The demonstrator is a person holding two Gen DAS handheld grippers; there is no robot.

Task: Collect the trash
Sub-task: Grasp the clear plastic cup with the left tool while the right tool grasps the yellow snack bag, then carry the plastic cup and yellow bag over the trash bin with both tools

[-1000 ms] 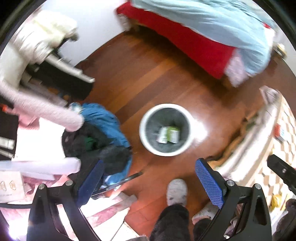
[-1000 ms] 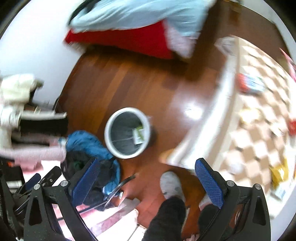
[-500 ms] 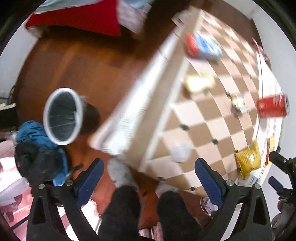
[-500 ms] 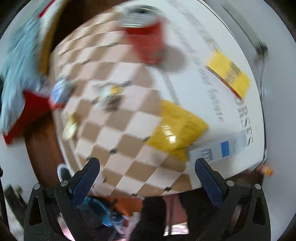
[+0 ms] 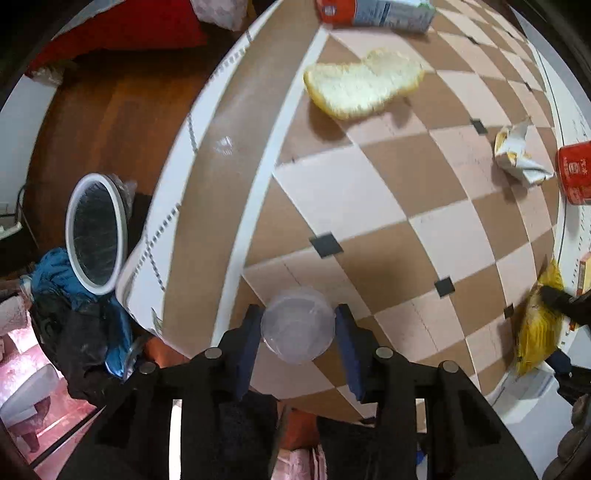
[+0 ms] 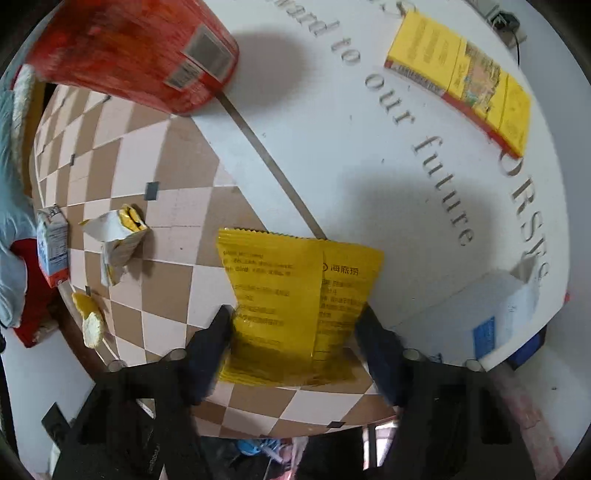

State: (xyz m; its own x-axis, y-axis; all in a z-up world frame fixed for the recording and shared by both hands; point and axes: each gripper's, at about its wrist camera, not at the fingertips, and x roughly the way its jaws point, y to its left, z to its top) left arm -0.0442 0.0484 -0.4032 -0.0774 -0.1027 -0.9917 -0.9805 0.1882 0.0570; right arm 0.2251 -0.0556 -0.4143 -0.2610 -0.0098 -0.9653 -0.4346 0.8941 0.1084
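Table (image 5: pixel 388 206), checkered brown and pink cover with a white lettered band: it carried all loose trash.

Left gripper (image 5: pixel 298 325): its pads sat on either side of a clear plastic cup (image 5: pixel 297 325) near the table's front edge; whether they gripped the cup could not be told.

Right gripper (image 6: pixel 295 328): its pads flanked the lower part of a yellow snack bag (image 6: pixel 295 291); a firm clamp could not be told.

Other items on the table were a pale fruit peel (image 5: pixel 364 85), a crumpled wrapper (image 5: pixel 519 155), a red can (image 6: pixel 129 48), a carton (image 5: pixel 376 11) at the far edge, and a yellow box (image 6: pixel 469 77).

White-rimmed bin (image 5: pixel 96 232): it stood on the wooden floor (image 5: pixel 96 114) beside the table, next to blue and black clothing (image 5: pixel 74 306).
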